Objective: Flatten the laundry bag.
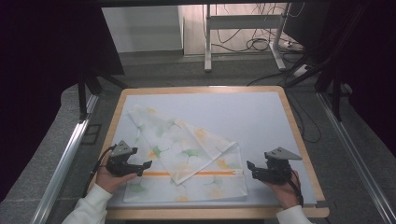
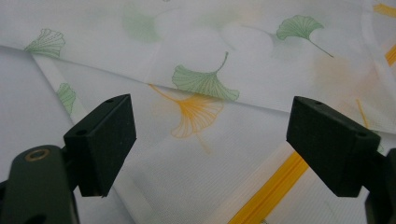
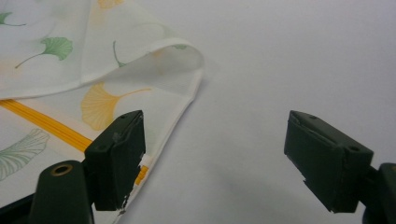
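Left gripper (image 1: 142,167): held in the person's left hand (image 1: 108,179) near the front left corner of the table (image 1: 201,88). Jaws stand wide apart with nothing between them; they hang over the left part of the cloth (image 1: 187,154), above an orange leaf print (image 2: 196,114) and close to the orange stripe (image 2: 271,191).

Cloth: thin white fabric printed with green and orange ginkgo leaves, lying on the pale mat (image 1: 252,116) toward the front edge of the table, left of its middle. One part is folded diagonally over the rest, forming a triangle whose point reaches toward the back left. An orange stripe runs along the lower layer, parallel to the front edge.

Right gripper (image 1: 252,169): held in the person's right hand (image 1: 286,191) near the front right corner of the table. Jaws stand wide apart and empty. Its left jaw sits just over the cloth's right edge (image 3: 184,112); the other jaw is over bare mat.
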Tool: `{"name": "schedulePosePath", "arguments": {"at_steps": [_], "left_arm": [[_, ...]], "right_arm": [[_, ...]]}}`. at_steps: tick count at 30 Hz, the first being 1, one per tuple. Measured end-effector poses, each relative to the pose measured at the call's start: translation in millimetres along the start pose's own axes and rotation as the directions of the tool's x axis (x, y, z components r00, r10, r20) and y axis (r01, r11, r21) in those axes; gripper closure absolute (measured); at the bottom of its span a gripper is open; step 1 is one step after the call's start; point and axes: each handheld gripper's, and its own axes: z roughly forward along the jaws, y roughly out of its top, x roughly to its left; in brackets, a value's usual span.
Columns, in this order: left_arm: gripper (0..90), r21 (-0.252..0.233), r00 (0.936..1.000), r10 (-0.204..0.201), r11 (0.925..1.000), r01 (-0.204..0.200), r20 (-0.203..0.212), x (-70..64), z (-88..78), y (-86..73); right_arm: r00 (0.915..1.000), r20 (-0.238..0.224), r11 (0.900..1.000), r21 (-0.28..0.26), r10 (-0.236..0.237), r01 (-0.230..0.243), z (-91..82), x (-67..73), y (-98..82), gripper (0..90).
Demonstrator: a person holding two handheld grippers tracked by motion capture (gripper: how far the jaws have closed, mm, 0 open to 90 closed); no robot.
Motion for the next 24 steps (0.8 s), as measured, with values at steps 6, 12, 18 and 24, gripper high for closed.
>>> {"name": "schedulePosePath", "arguments": {"at_steps": [6, 12, 18, 24], "left_arm": [[16.7, 0.005, 1.0000, -0.002, 1.0000, 0.002, 0.000, 0.4, 0.4, 0.2], [18.6, 0.007, 1.0000, -0.001, 1.0000, 0.002, -0.005, 1.0, 1.0, 0.5], [18.8, 0.005, 1.0000, -0.002, 1.0000, 0.002, -0.009, 1.1, 1.0, 0.6], [18.8, 0.013, 0.9999, -0.007, 0.9999, 0.007, -0.008, 2.3, 2.8, 0.3]], "right_arm": [[0.9994, -0.015, 1.000, 0.001, -0.030, 0.030, -0.1, 2.5, -0.2, 21.4], [0.9981, -0.027, 0.998, 0.018, -0.056, 0.056, -1.0, 4.8, -0.6, 22.6], [0.9975, -0.029, 0.998, 0.024, -0.065, 0.065, 0.7, 6.0, 1.5, 23.2], [0.9969, -0.039, 0.997, 0.023, -0.068, 0.069, 1.0, 7.4, 5.5, 23.9]]}}
